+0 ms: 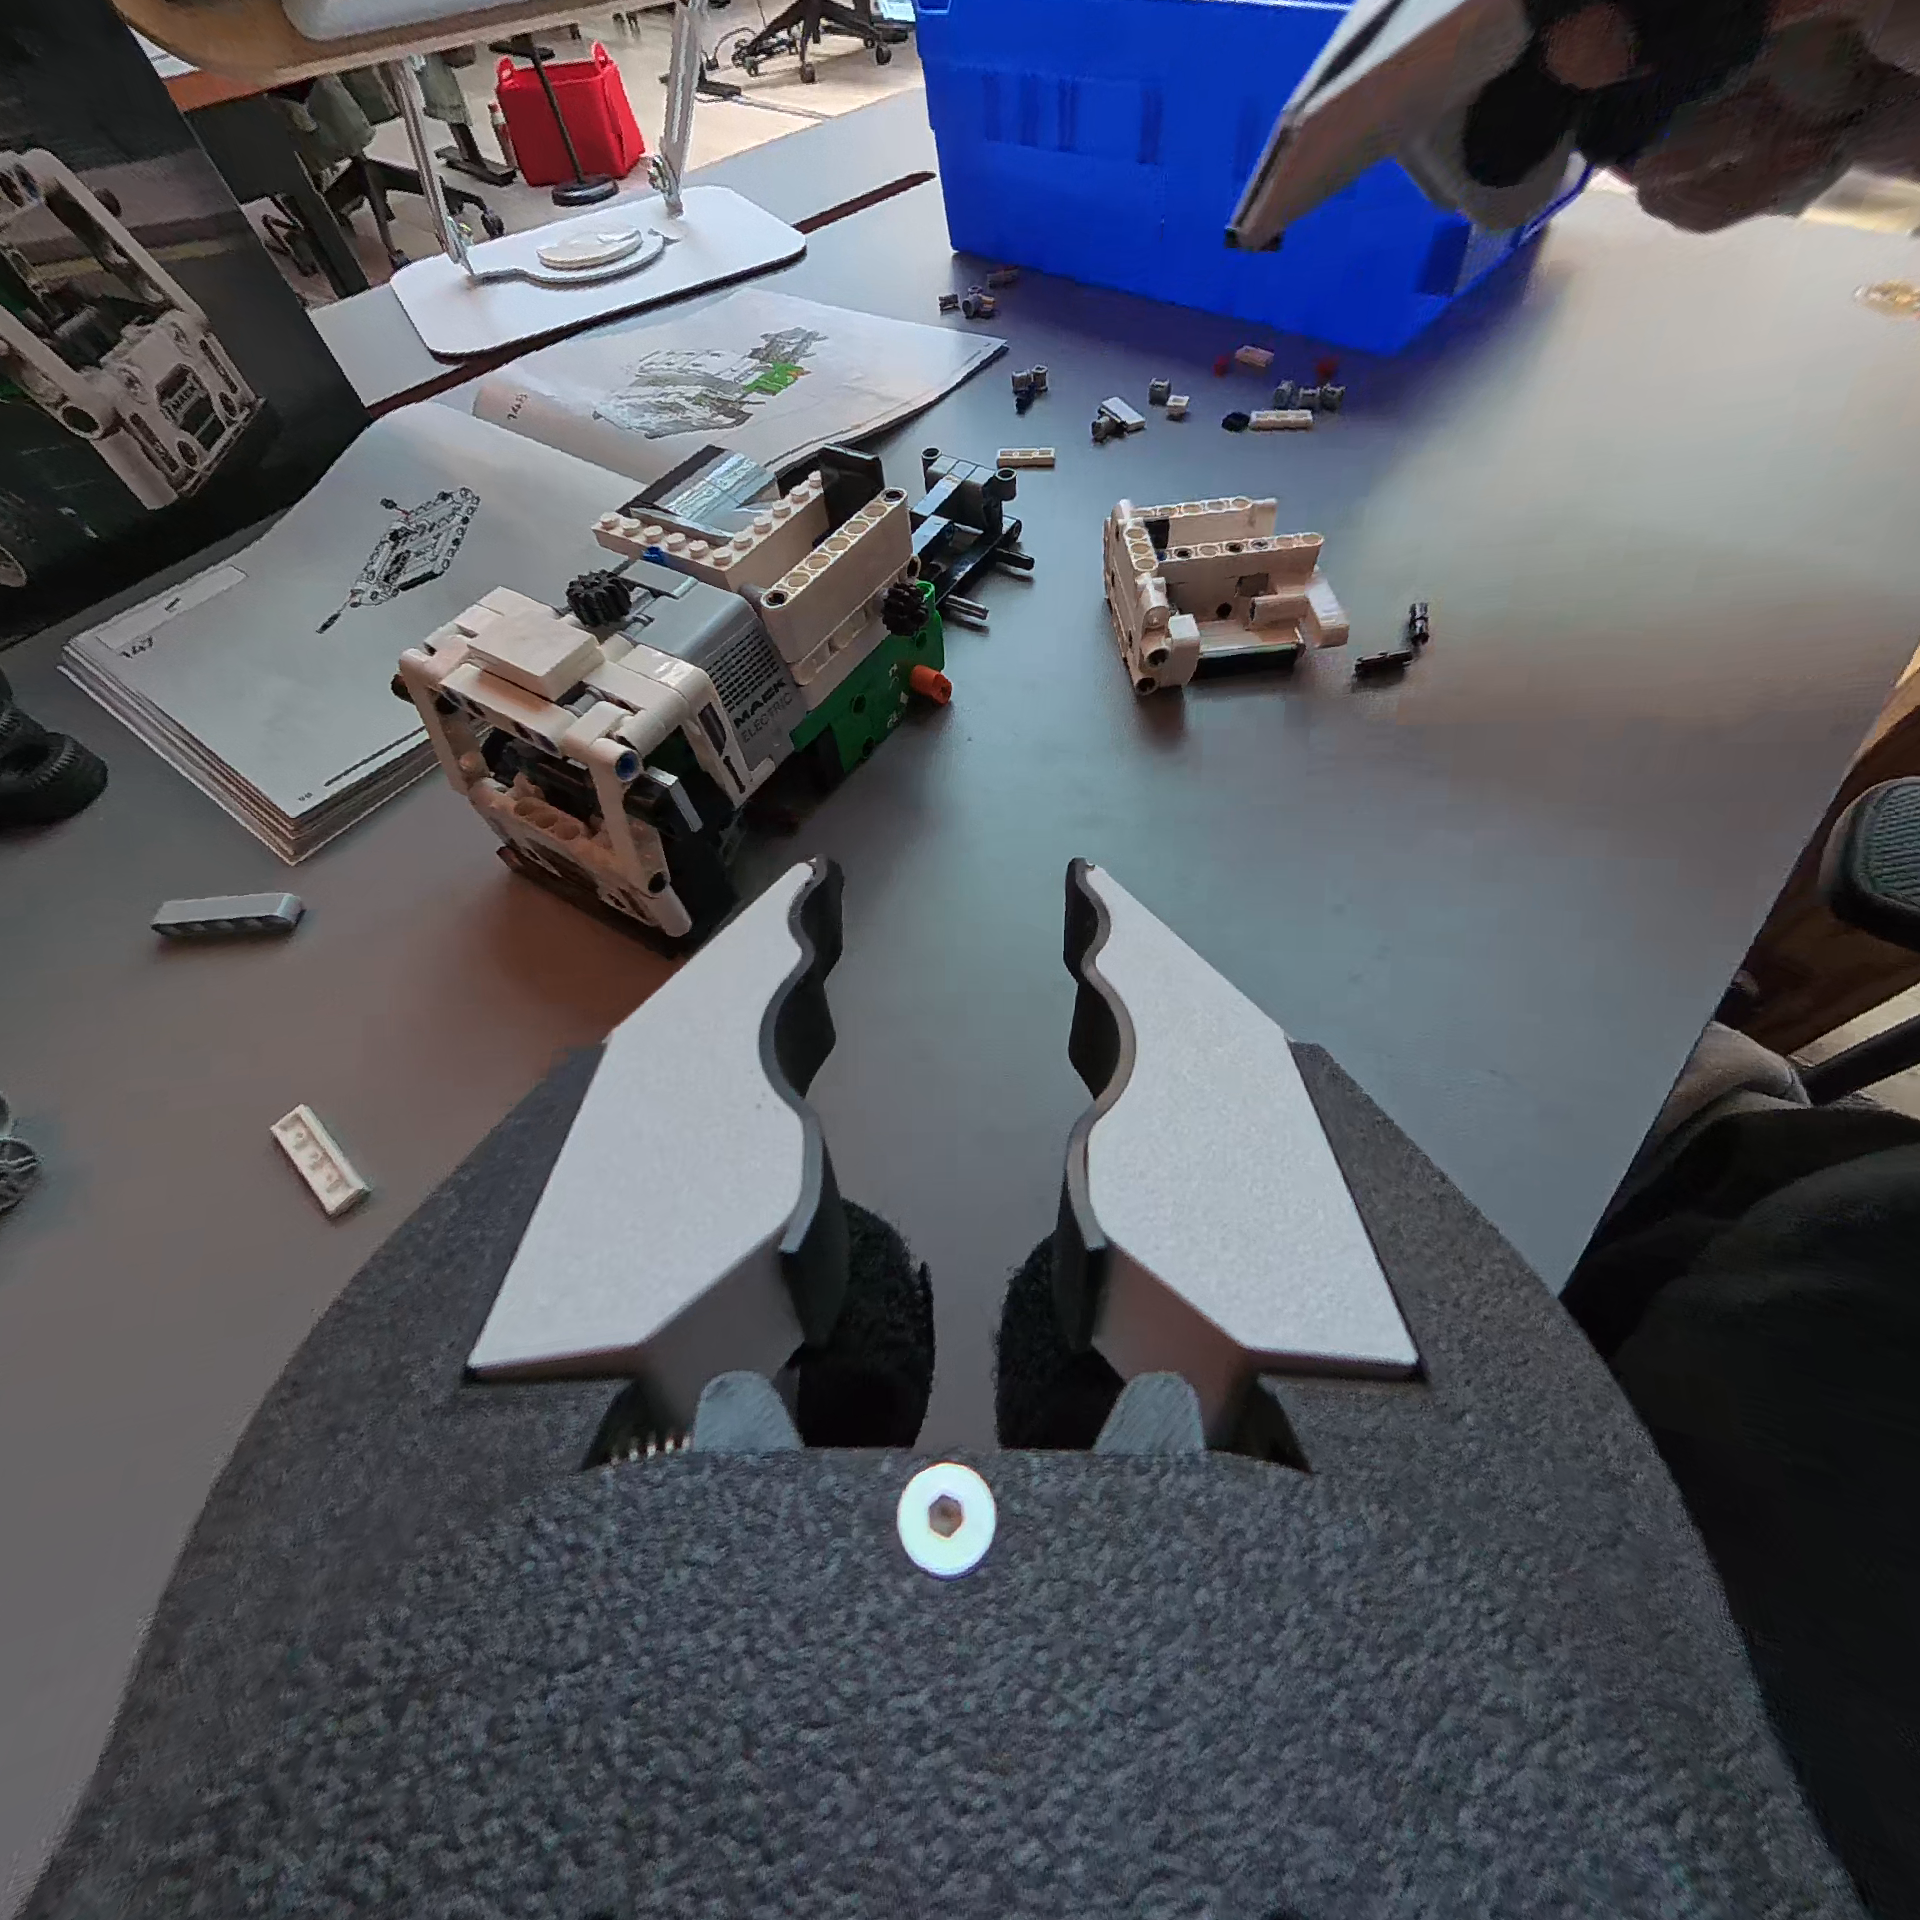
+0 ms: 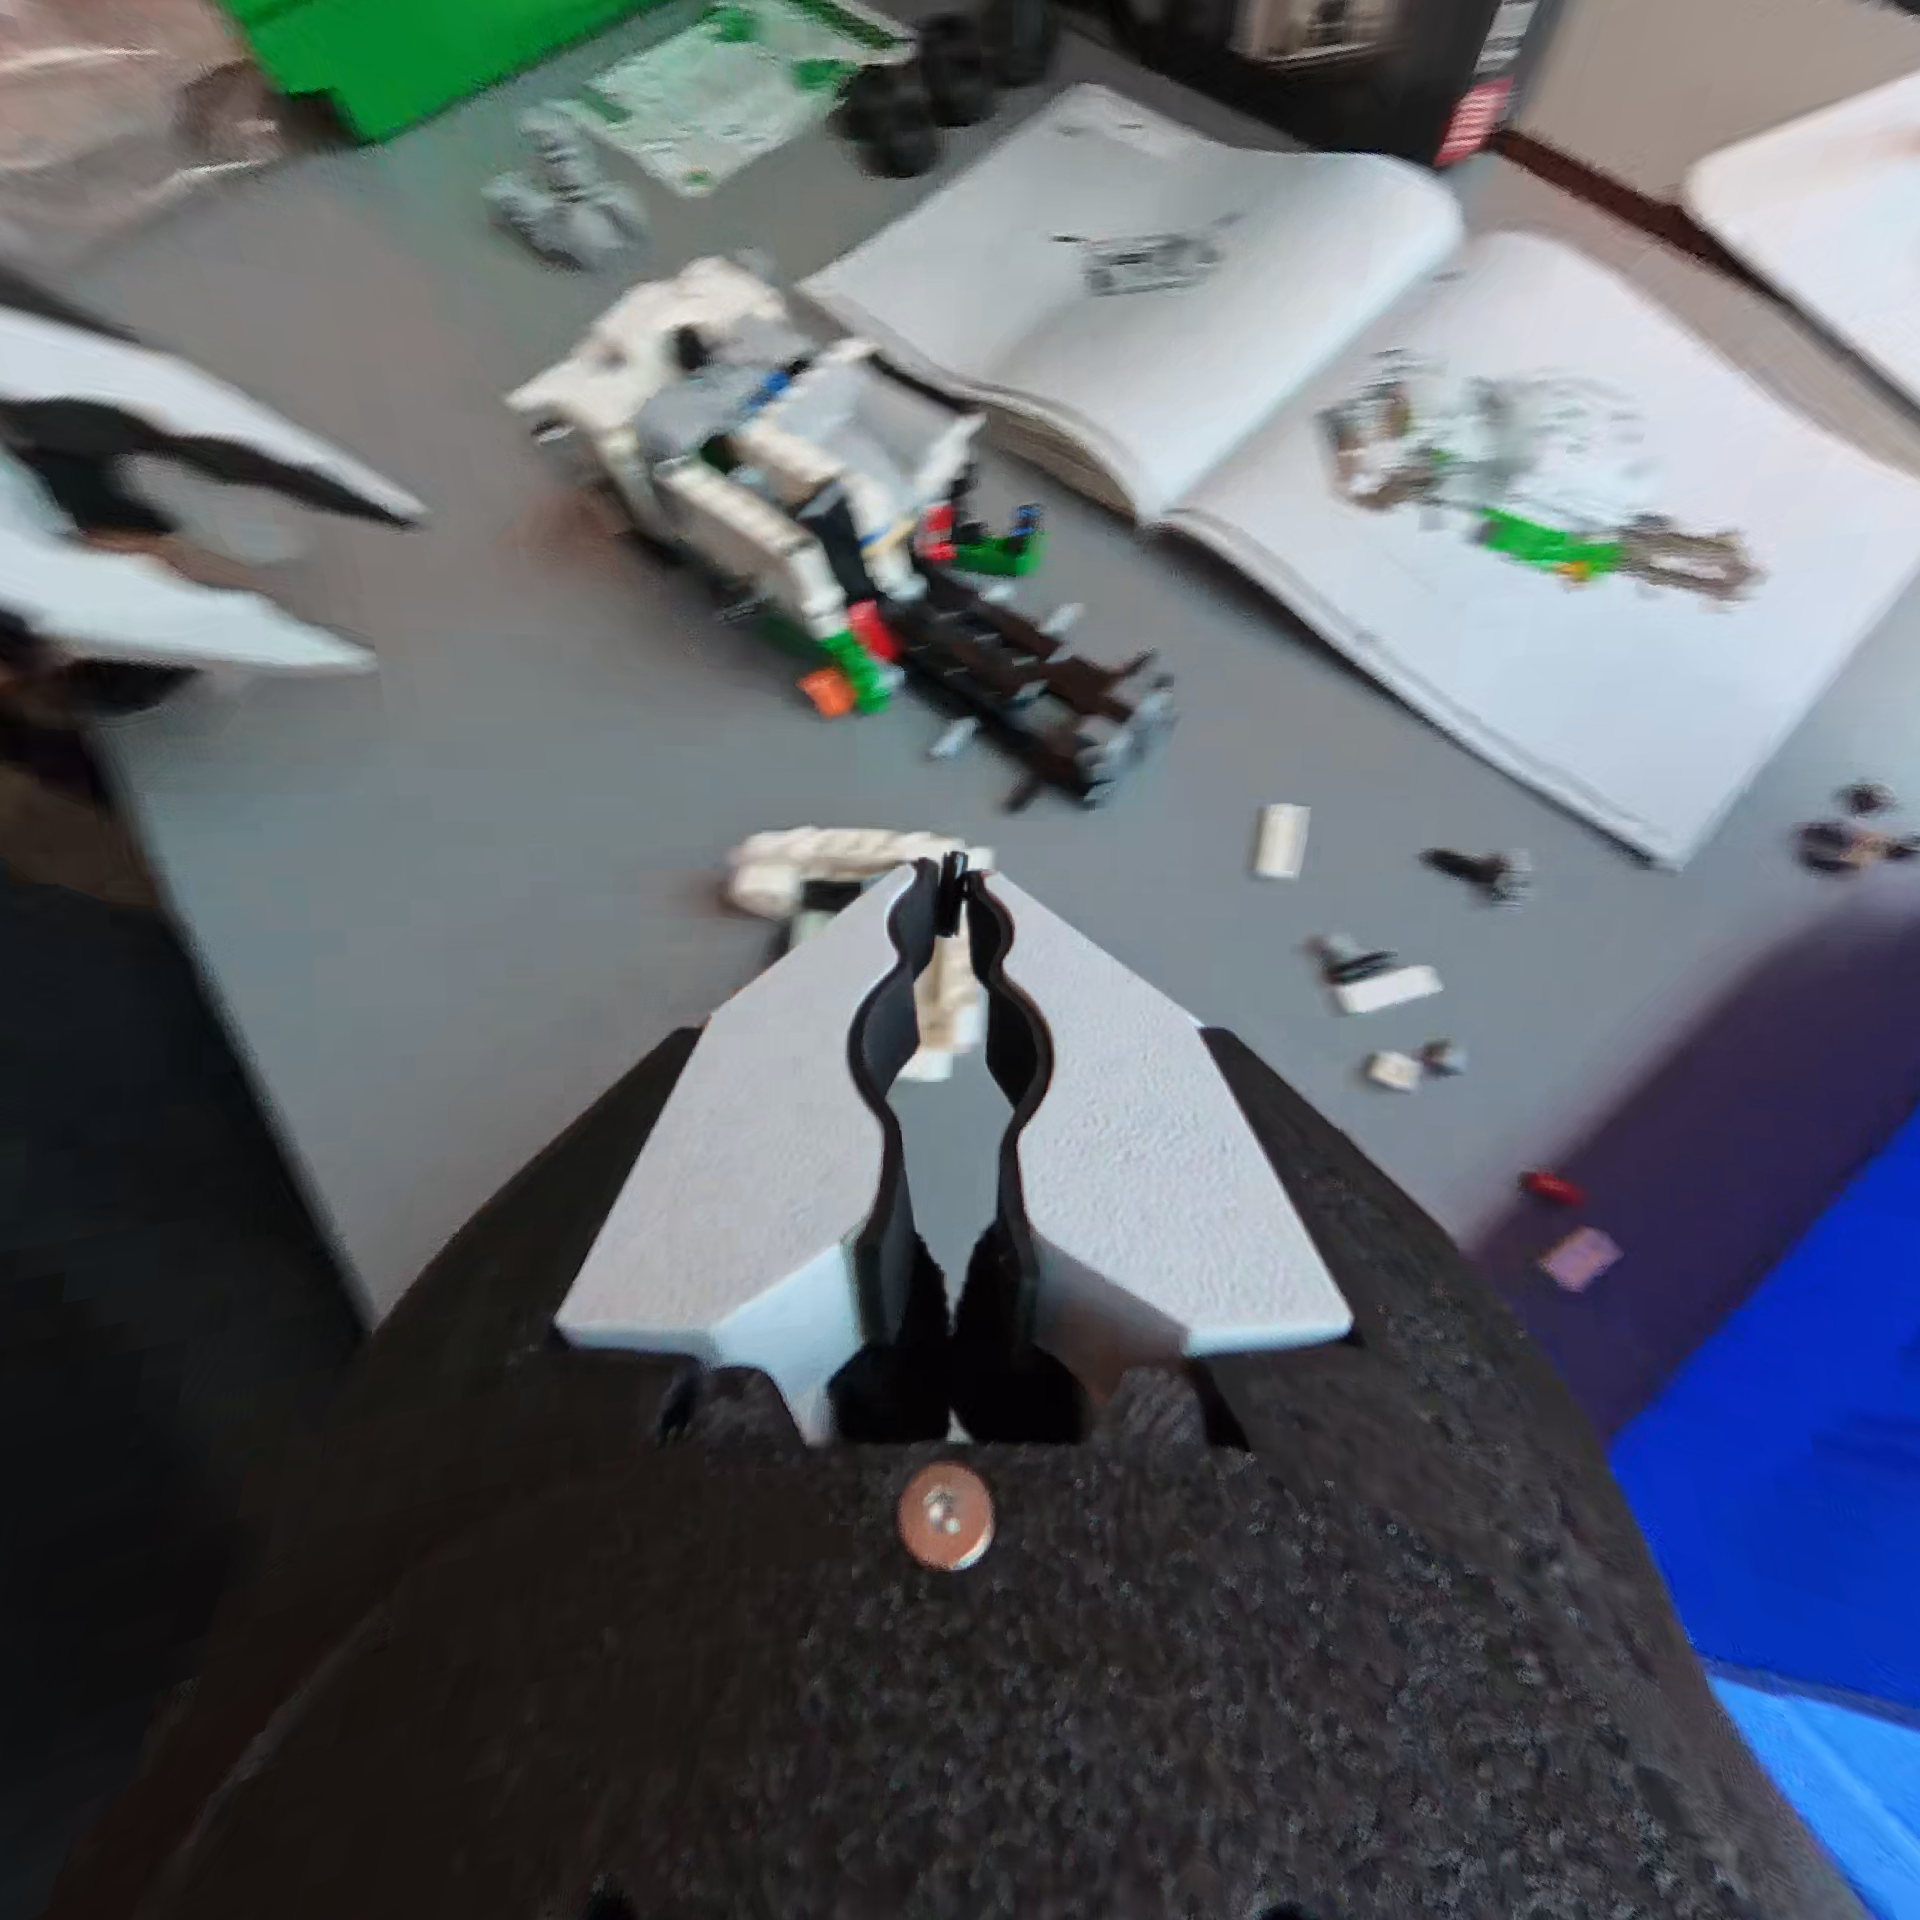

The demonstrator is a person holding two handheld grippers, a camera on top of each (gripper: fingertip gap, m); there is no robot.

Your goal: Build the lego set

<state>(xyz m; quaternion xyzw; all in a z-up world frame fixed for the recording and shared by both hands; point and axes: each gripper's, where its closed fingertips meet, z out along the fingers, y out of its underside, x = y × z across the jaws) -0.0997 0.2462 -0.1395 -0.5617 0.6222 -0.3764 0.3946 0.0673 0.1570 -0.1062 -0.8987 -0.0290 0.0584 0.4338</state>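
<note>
Right tool (image 2: 948, 881) pinches small black piece (image 2: 950, 891); left tool (image 1: 951, 883) gapes

Left tool (image 1: 951, 883) jaws spread, empty, low over table; right tool (image 2: 951, 873) raised, tips pinched together.

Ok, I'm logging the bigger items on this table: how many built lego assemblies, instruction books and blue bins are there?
Built assemblies: 2, the truck and the white section
instruction book: 1, lying open
blue bin: 1
Total: 4
</note>
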